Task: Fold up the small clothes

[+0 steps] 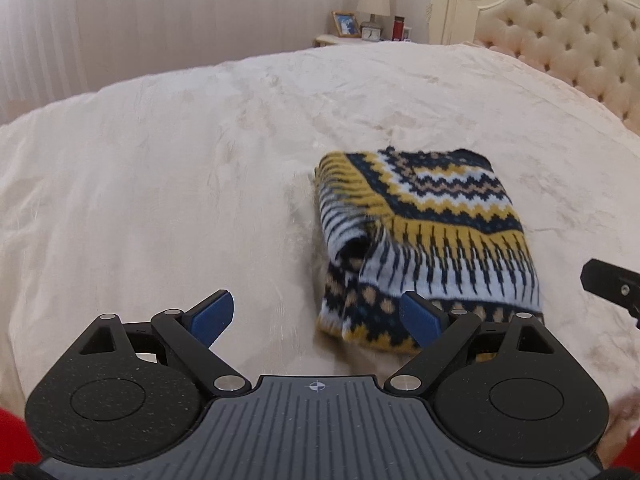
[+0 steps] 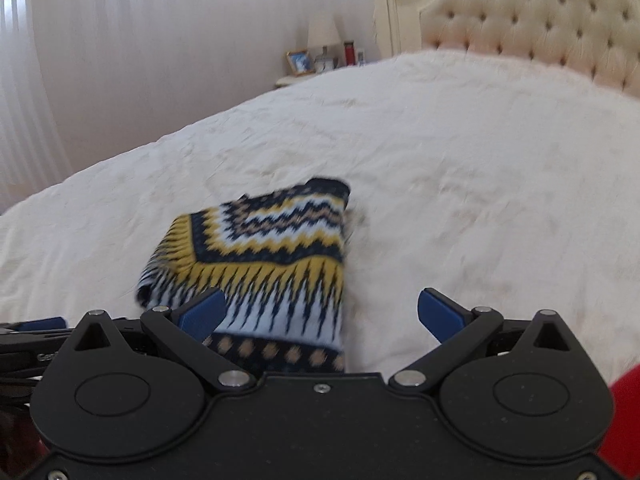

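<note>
Patterned knit sweater (image 1: 424, 240) lying on the cream bedspread (image 1: 180, 168), already gathered into a compact, roughly rectangular bundle; yellow, navy and pale-blue zigzag bands facing up; a rolled or tucked edge showing along its left side in the left wrist view, slightly loose and open at the end; dotted hem band nearest the cameras.

Left hand-held gripper (image 1: 316, 316) spread wide and holding nothing; its right blue pad overlapping the near hem of the sweater in the picture, whether touching the fabric cannot be told; left pad over bare bedspread. Right hand-held gripper (image 2: 320, 316) likewise wide apart and empty; left pad in front of the sweater's near edge, right pad over bare bedspread; part of the right hand-held gripper also visible at the right edge of the left wrist view, beside the bundle.

Judging by the shape: folding mostly done, sleeves apparently tucked in and the body doubled over; probably left only to flatten or tidy the loose left roll, square the edges, or set the bundle aside. No other garments in view on the bed, so any remaining pieces cannot be judged.

Tufted headboard (image 1: 568, 28) beyond the bed; nightstand with lamp (image 1: 374, 2) and framed photo (image 1: 346, 24) in the far corner; both views somewhat blurred.
</note>
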A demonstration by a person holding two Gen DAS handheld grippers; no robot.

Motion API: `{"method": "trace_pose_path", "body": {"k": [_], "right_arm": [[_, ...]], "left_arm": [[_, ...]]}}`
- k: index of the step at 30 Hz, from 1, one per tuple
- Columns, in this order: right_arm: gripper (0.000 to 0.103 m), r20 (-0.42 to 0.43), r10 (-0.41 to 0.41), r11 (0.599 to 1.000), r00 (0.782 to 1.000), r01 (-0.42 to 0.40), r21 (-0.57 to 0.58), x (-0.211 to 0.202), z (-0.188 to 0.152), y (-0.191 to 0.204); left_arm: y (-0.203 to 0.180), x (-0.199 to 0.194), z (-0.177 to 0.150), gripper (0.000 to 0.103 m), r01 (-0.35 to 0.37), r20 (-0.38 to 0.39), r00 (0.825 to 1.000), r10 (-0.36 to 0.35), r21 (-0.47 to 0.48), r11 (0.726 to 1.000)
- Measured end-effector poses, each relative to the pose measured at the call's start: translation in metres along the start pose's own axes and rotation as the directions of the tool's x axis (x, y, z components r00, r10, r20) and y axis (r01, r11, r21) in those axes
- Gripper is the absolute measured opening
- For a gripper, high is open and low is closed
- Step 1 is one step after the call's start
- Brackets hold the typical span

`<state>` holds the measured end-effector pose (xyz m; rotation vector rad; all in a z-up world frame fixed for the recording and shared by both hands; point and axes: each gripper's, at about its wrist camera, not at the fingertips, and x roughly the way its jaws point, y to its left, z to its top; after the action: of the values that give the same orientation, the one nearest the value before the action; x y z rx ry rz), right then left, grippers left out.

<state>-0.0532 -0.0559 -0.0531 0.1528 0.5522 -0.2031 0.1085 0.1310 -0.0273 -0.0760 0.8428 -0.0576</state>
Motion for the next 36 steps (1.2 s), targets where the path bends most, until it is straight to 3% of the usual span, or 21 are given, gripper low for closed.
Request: {"method": "trace_pose_path", "body": {"k": [4, 11, 23, 36], "right_arm": [[0.102, -0.046, 0.027, 1.000, 0.999, -0.027, 0.010, -0.003, -0.008, 0.000], [0.102, -0.049, 0.025, 0.999, 0.998, -0.027, -0.036, -0.003, -0.014, 0.010], [0.102, -0.085, 0.023, 1.000, 0.996, -0.023, 0.001, 0.004, -0.015, 0.007], [0.102, -0.112, 0.008, 1.000, 0.994, -0.006, 0.016, 0.009, -0.015, 0.004]], "left_arm": [[0.002, -0.004, -0.009, 0.091, 0.018, -0.020, 1.000, -0.018, -0.018, 1.000], [-0.001, 0.002, -0.012, 0.091, 0.030, -0.052, 0.998, -0.030, -0.004, 1.000], [-0.010, -0.002, -0.016, 0.091, 0.010, -0.018, 1.000, -0.009, 0.052, 0.999], [0.001, -0.004, -0.014, 0.091, 0.020, -0.005, 1.000, -0.020, -0.010, 1.000]]}}
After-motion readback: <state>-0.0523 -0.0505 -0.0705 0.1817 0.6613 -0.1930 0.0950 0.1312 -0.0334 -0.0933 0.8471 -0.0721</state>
